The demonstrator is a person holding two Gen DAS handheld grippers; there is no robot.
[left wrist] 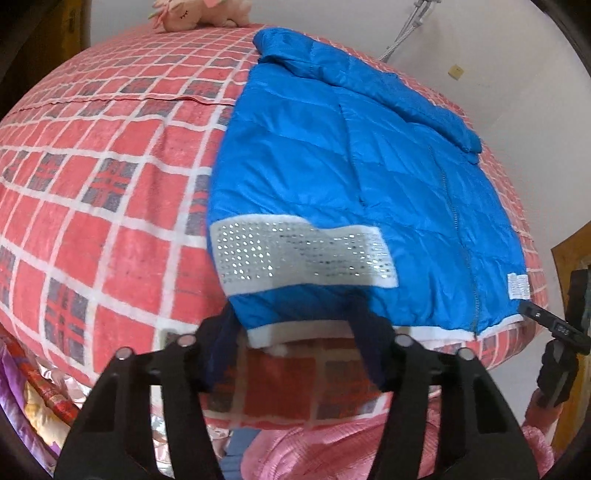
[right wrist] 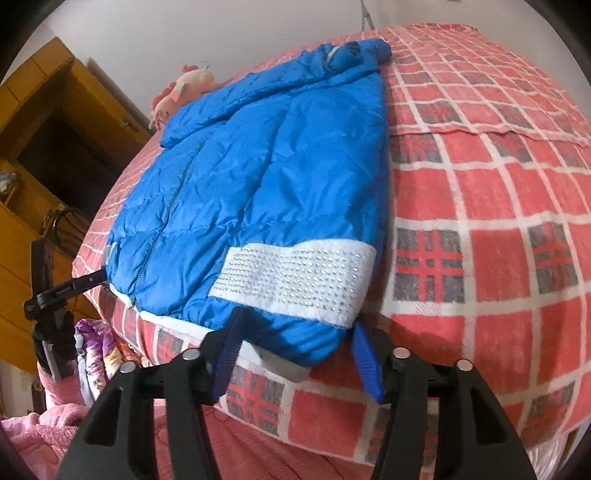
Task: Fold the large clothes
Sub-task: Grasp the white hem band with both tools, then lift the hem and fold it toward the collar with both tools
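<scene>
A red, white and grey checked blanket (left wrist: 110, 192) covers the bed, and at its far left edge by the wall a pink plush toy (left wrist: 201, 13) lies on its side. To the right of that open stretch of blanket the blue padded jacket (left wrist: 332, 177) is spread out flat, collar toward the wall, hem toward the near edge of the bed, with a white sequinned band (left wrist: 303, 254) across the folded-in sleeve near the hem.

The left gripper (left wrist: 299, 332) sits at the hem's left corner — its two blue-padded fingers stand part-open on either side of the jacket's lower edge, fabric between them, but whether the pads actually press on it cannot be told from here. A white label (left wrist: 518, 285) shows at the jacket's far right corner, just above the tip of the other tool.

The right gripper (right wrist: 299, 332) is at the opposite corner of the hem, by the sequinned band (right wrist: 295, 277) — jaws likewise half apart with the blue edge (right wrist: 295, 339) lying between the fingers, grip uncertain. Pink bedding (right wrist: 44, 428) is bunched below the bed.
</scene>
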